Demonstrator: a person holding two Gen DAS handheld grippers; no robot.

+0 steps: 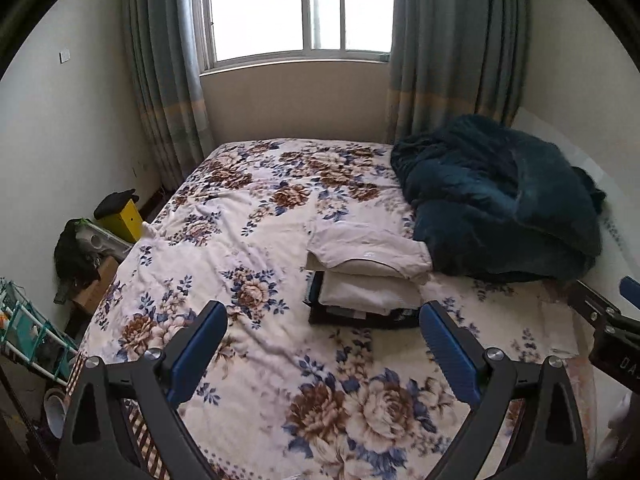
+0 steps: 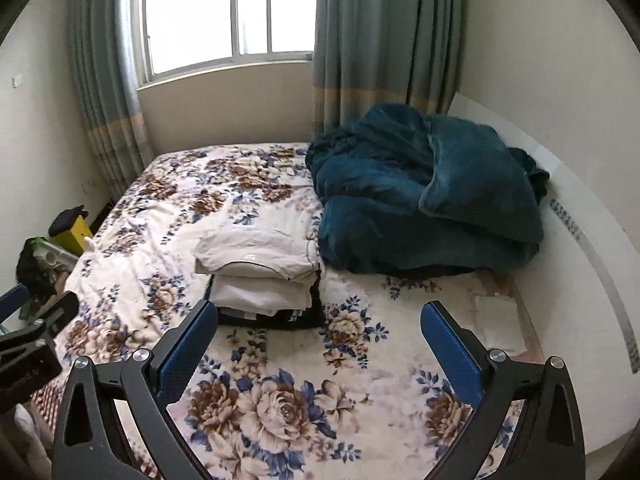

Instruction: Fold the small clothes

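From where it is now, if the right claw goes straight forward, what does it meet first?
Probably the floral bedspread: the open right claw hangs above it. Farther on stands the stack of folded clothes, slightly to the left. Depth is uncertain.

Stack of folded clothes [image 1: 366, 280] [image 2: 262, 276] sits mid-bed ahead of me: cream top piece, slightly rumpled, sleeve end flopped toward the right; white folded layers under it; dark garments at the bottom. Stack upright, edges roughly aligned.
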